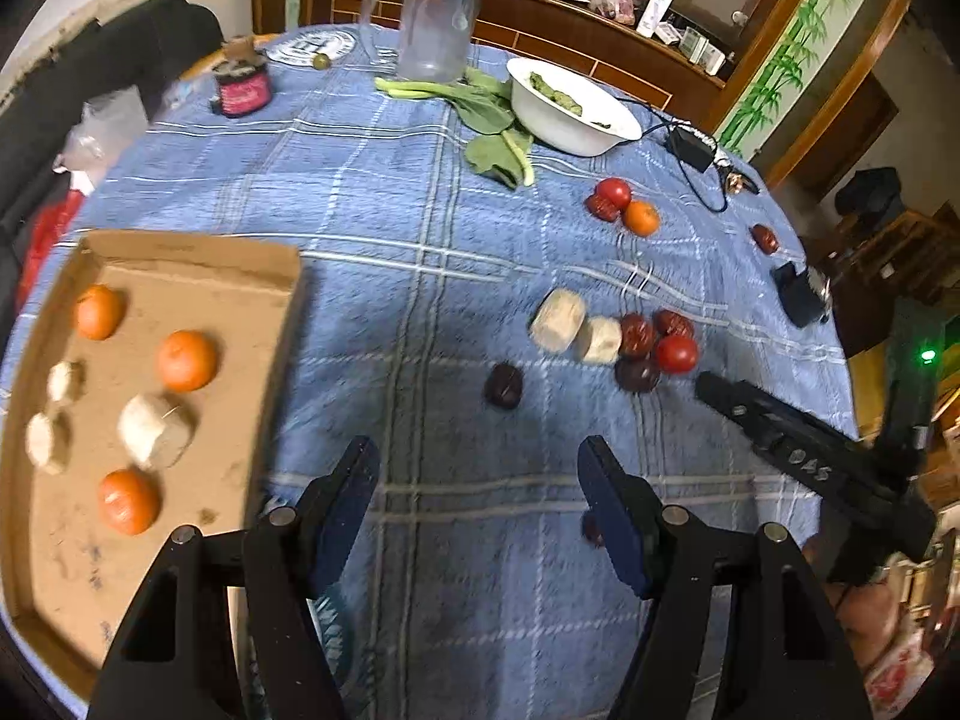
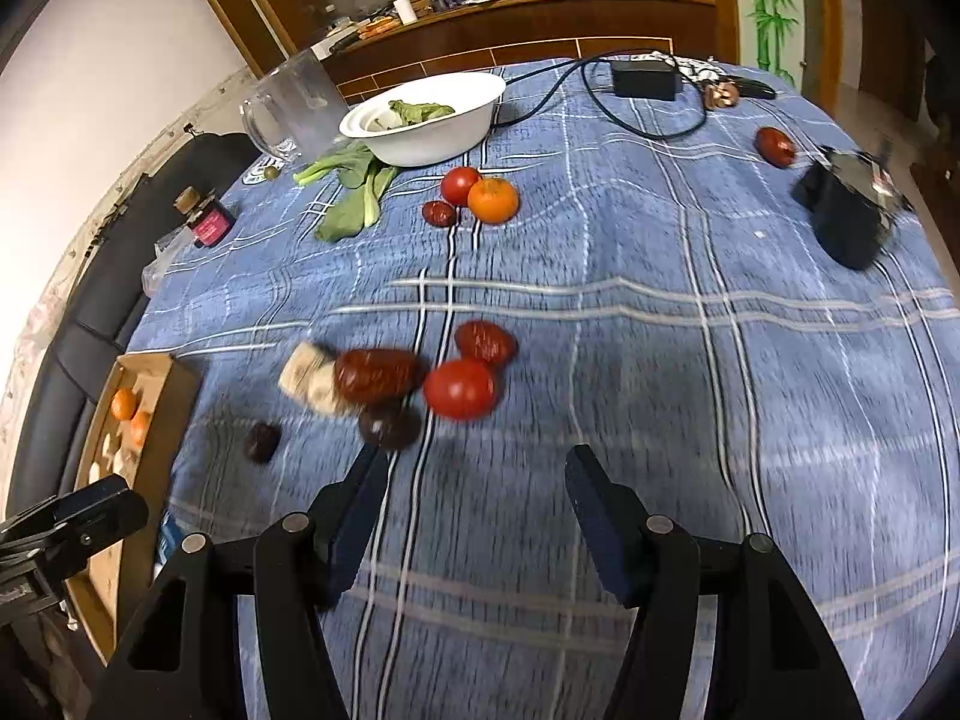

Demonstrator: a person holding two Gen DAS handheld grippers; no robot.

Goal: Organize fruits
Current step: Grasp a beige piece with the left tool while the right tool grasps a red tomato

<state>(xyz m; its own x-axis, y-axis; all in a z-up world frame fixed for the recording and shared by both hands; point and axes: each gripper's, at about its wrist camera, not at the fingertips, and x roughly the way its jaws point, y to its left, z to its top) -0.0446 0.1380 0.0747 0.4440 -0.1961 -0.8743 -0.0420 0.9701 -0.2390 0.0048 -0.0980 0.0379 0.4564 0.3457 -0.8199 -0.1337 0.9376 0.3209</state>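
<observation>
I'm looking down on a round table under a blue plaid cloth (image 1: 372, 192), the biggest thing in both views, with a shallow cardboard tray (image 1: 198, 276) at its left edge already holding three tangerines and several pale chunks. Farther back stand a white bowl (image 1: 570, 114) with greens and a clear plastic mug (image 1: 438, 18). My left gripper (image 1: 480, 468) hangs spread over bare cloth with nothing between its jaws; my right gripper (image 2: 474, 480) is likewise spread and empty, just short of the loose cluster in the middle of the table. That cluster is what I judge comes next: two pale chunks (image 2: 312, 384), red dates (image 2: 378, 375), a cherry tomato (image 2: 461, 389) and a dark round fruit (image 2: 390, 426), all touching or nearly so, with another dark one (image 2: 262, 441) lying apart to the left. A second small group, a tomato, a date and a tangerine (image 2: 493, 199), sits near the bowl, and one date (image 2: 775, 146) lies alone at the far right. I expect the tomato to be smooth, soft and ready to roll, so I'd take it across its widest part with a light squeeze; the dates look wrinkled, light and firmer, best pinched across the short axis. Motion blur smears the cluster, so I can't tell what the pale chunks or dark fruits really are, and the tray's near corner is cut off behind my left gripper.
</observation>
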